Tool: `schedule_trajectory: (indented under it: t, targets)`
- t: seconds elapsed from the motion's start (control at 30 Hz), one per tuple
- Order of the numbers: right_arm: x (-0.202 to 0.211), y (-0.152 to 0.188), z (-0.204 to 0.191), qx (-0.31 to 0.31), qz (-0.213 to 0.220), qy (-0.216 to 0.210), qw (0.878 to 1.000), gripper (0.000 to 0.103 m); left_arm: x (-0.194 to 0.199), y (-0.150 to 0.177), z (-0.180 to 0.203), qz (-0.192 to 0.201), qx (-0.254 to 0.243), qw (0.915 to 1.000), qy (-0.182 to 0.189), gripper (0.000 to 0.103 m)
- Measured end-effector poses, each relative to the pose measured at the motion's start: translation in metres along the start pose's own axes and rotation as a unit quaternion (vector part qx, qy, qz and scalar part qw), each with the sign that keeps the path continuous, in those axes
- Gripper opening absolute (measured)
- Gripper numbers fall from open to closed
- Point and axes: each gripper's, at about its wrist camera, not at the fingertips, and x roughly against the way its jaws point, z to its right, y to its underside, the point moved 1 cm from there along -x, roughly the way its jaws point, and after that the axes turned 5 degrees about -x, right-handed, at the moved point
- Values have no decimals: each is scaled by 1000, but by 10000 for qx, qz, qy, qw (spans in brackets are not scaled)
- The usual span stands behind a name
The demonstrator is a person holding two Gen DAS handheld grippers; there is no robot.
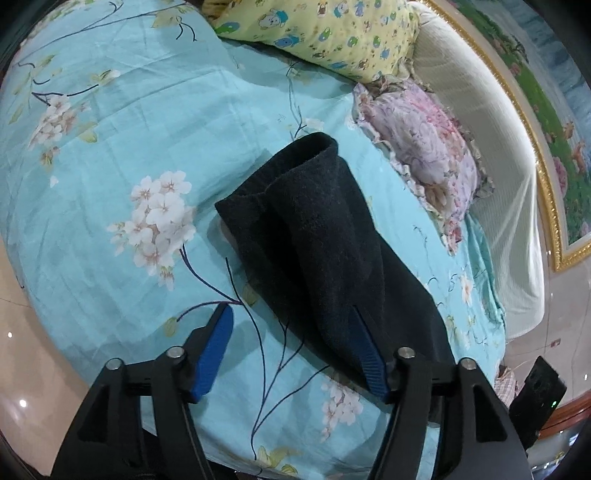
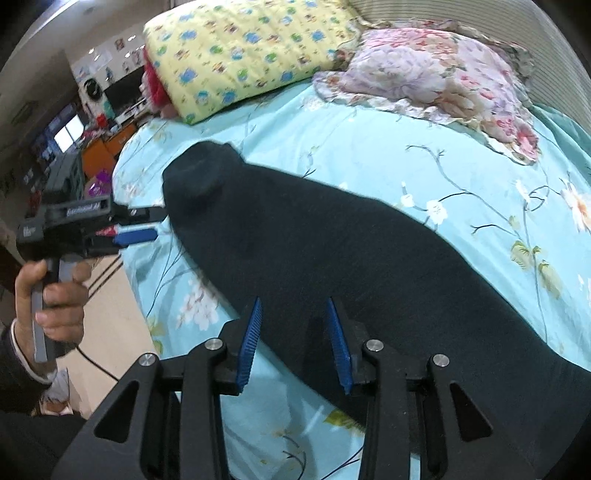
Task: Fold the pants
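Observation:
Black pants (image 1: 317, 236) lie lengthwise on the turquoise flowered bed sheet (image 1: 110, 184), folded in half with the leg ends toward the pillows. My left gripper (image 1: 291, 321) is open; its right finger touches the near edge of the pants, its left finger is over bare sheet. In the right wrist view the pants (image 2: 369, 266) stretch from the upper left to the lower right. My right gripper (image 2: 293, 314) is open, both blue pads above the dark cloth, holding nothing. The left gripper also shows in the right wrist view (image 2: 140, 234), held by a hand beside the leg ends.
A yellow patterned pillow (image 1: 325, 33) and a pink floral pillow (image 1: 421, 151) lie at the head of the bed. A white headboard (image 1: 491, 155) curves behind them. The bed's edge drops to a tiled floor (image 2: 110, 306) on the left. Cluttered furniture (image 2: 92, 147) stands beyond.

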Motion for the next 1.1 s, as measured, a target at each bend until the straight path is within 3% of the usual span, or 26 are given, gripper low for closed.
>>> schedule_trajectory:
  t: [0.13,0.37,0.6,0.8,0.93,0.97,1.0,1.03,1.1]
  targets:
    - [3,-14,18,-310,156,108,9993,38,-5,-9,-2,-76,1,9999,-125,67]
    - [-10,-62,67,-1231,312,-269,9915,38,-15,-20,-13,-207,128,9993,-289,68]
    - [-63,-92,84,-1178,-189,-153,9927,38,-25,-31,-13,-209,72,9991,-368,68]
    - [-102,-86,77,-729,-918,-71,9931,38,-34,-34,-10,-162,-175,9986,-476,65]
    - [-108,-82,64,-266,-1128,4,9933,39,-42,-35,-2,-121,-489,9967,-639,65]
    - [-109,-82,62,-195,-1198,12,9926,39,-45,-36,2,-94,-575,9959,-694,62]
    - [-109,-82,59,-109,-1254,34,9920,38,-47,-36,4,-66,-655,9952,-719,51]
    - [-109,-82,57,-8,-1266,71,9919,34,-49,-37,7,-53,-723,9947,-723,45]
    - [-108,-80,54,73,-1249,-25,9921,22,-49,-39,9,-36,-726,9957,-575,24]
